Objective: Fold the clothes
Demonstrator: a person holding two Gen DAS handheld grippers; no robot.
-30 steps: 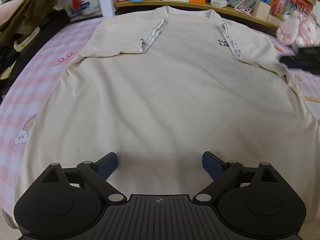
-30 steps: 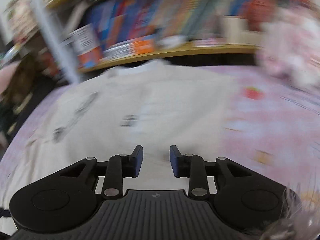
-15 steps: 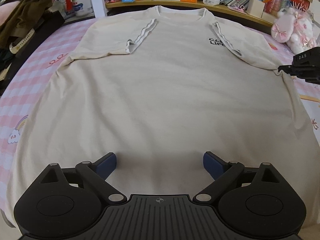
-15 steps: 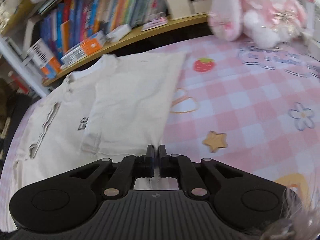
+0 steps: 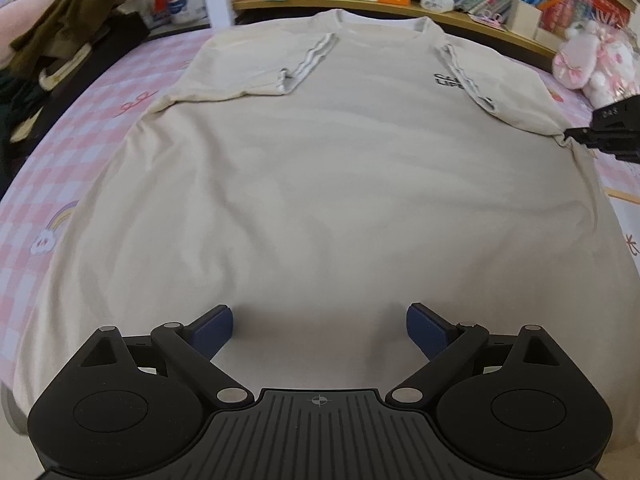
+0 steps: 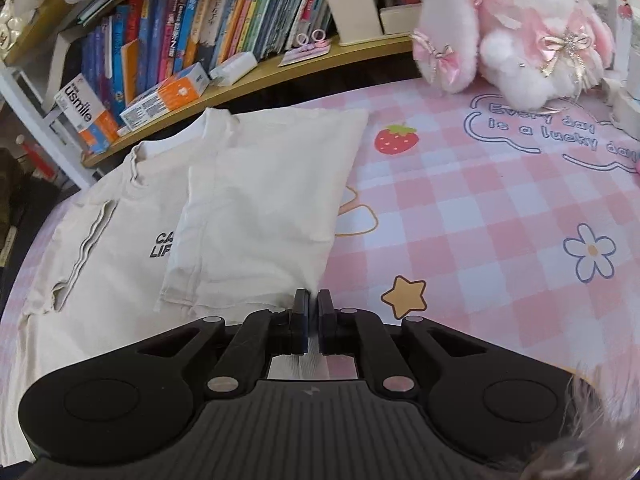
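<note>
Your right gripper (image 6: 313, 300) is pinched closed on the side edge of the cream short-sleeved T-shirt (image 5: 320, 184), printed "CA… LIF…", flat on the pink checked sheet (image 6: 480, 208) reading "Every day is a lucky day". Your left gripper (image 5: 319, 330) gapes wide, empty, above its hem. An orange-and-white box (image 6: 86, 114) reads "usmile".

One T-shirt (image 5: 320, 184), one plush rabbit (image 6: 516, 28)

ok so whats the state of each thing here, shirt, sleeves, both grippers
t-shirt: spread flat, front up, body not yet folded
left sleeve: folded in over the chest
right sleeve: folded in, covering part of the chest print
left gripper: open, above the hem, holding nothing
right gripper: shut on the t-shirt side edge below the right sleeve
plush toy: sitting on the pink checked cover
</note>
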